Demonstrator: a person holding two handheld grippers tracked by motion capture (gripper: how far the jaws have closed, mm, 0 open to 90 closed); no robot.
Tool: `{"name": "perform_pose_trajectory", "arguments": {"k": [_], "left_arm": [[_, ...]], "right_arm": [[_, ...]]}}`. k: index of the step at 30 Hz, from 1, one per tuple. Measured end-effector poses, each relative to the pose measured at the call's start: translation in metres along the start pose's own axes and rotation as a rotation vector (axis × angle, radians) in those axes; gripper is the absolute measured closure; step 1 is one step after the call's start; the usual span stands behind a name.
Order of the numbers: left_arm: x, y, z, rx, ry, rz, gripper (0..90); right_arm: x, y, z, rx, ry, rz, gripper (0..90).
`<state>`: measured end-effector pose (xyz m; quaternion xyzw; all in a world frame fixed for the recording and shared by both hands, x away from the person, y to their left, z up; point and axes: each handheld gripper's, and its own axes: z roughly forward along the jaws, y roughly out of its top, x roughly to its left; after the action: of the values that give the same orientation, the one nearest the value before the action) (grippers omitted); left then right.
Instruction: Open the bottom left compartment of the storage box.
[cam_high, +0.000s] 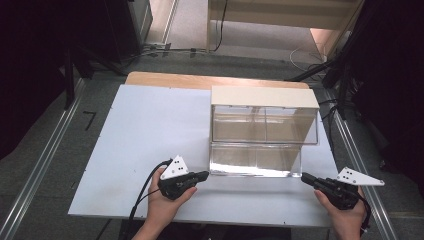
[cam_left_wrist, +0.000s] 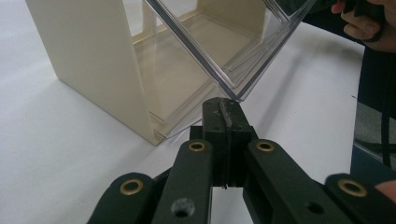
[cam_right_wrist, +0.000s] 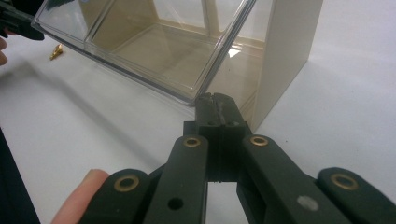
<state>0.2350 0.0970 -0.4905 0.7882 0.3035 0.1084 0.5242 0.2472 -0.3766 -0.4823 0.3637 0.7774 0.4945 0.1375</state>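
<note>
Sideways across the worktop (cam_high: 140, 130) runs the clear drawer (cam_high: 252, 161), pulled toward the person from its cream cabinet (cam_high: 264, 96). Left gripper (cam_high: 204, 175), fingers clenched empty, meets its left front corner; right gripper (cam_high: 305, 178), likewise clenched, its right corner.

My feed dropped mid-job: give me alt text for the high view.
Two hand-held tongs, both shut, sit at the front corners of a clear drawer pulled out of a cream cabinet: left tongs, right tongs. All rests on a white table.
</note>
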Motion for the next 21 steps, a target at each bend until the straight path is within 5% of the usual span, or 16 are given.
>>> {"name": "perform_pose_trajectory", "arguments": {"k": [17,21], "left_arm": [[-0.002,0.0015,-0.0024,-0.027,0.001,0.012,90.0],[-0.0015,0.0011,-0.002,-0.019,0.006,0.01,90.0]], "right_arm": [[0.0013,0.0028,-0.0058,-0.036,0.045,-0.008,88.7],[0.0013,0.0013,-0.0009,0.021,-0.014,-0.01,88.7]]}}
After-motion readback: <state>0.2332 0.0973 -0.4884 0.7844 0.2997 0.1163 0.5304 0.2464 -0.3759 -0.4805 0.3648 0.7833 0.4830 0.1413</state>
